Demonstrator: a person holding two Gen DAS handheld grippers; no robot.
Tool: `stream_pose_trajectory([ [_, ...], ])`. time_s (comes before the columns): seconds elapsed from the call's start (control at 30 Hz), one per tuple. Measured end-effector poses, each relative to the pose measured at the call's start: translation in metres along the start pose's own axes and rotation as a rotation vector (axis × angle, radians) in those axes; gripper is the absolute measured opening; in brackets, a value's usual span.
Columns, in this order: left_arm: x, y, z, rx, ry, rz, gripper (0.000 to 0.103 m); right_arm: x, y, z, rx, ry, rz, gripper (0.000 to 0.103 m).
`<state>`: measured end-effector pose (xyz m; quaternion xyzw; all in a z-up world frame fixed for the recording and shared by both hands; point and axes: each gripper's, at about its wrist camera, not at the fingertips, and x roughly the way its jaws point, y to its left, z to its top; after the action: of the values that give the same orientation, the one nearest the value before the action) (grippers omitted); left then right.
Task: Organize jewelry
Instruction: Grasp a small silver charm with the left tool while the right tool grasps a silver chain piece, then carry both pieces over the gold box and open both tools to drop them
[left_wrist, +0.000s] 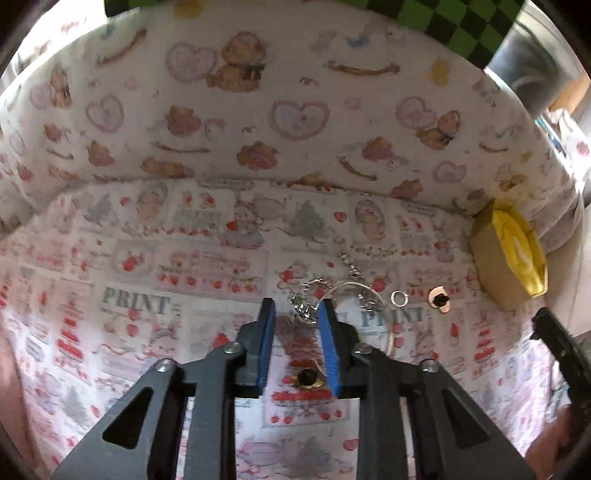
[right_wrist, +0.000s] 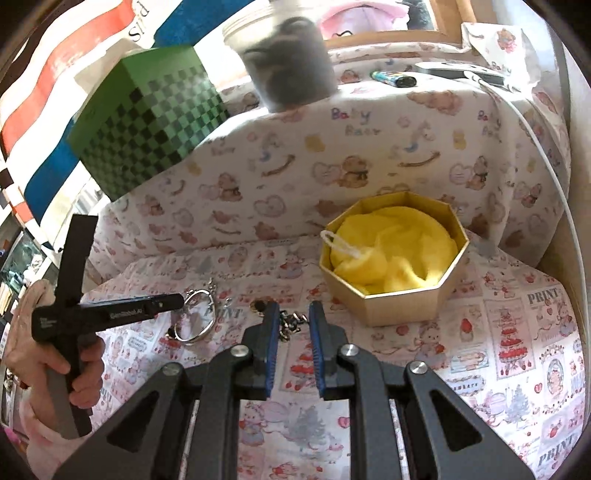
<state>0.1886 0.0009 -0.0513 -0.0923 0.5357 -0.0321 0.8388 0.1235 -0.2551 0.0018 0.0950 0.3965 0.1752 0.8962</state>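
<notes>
Jewelry lies on a printed cloth. In the left wrist view my left gripper is open, low over a silver chain and a thin bangle; a small ring, a copper piece and a gold brooch lie near. In the right wrist view my right gripper is open over a dark chain. An octagonal box lined with yellow cloth stands right of it. The left gripper also shows in the right wrist view, over the bangle.
A cloth-covered raised back stands behind the work area. A green checkered box and a grey tub sit on top of it. A white cable runs down the right side. The box also shows in the left wrist view.
</notes>
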Motion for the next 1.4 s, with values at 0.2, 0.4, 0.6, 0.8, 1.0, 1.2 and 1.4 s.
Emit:
stream_pose_trajectory([
  [0.2, -0.003, 0.009, -0.001, -0.032, 0.004, -0.040, 0.016, -0.005, -0.009, 0.003, 0.030, -0.013, -0.007, 0.015],
  [0.4, -0.037, 0.016, -0.020, -0.011, -0.042, -0.065, 0.016, -0.020, -0.021, 0.010, 0.071, -0.053, 0.023, 0.015],
  [0.6, -0.088, 0.002, -0.032, 0.024, -0.109, -0.116, 0.016, -0.041, -0.037, 0.016, 0.133, -0.110, 0.079, 0.015],
  [0.8, -0.135, -0.039, -0.029, 0.100, -0.175, -0.186, 0.016, -0.063, -0.041, 0.043, 0.156, -0.149, 0.111, 0.015],
  [1.0, -0.129, -0.115, 0.000, 0.162, -0.223, -0.297, 0.016, -0.063, -0.052, 0.075, 0.149, -0.192, 0.124, 0.015],
  [1.2, -0.061, -0.171, 0.025, 0.197, -0.176, -0.320, 0.016, -0.025, -0.094, 0.065, 0.203, -0.132, 0.049, 0.015],
  [1.4, 0.000, -0.186, 0.036, 0.195, -0.095, -0.284, 0.016, 0.004, -0.114, 0.062, 0.217, -0.061, 0.036, 0.016],
])
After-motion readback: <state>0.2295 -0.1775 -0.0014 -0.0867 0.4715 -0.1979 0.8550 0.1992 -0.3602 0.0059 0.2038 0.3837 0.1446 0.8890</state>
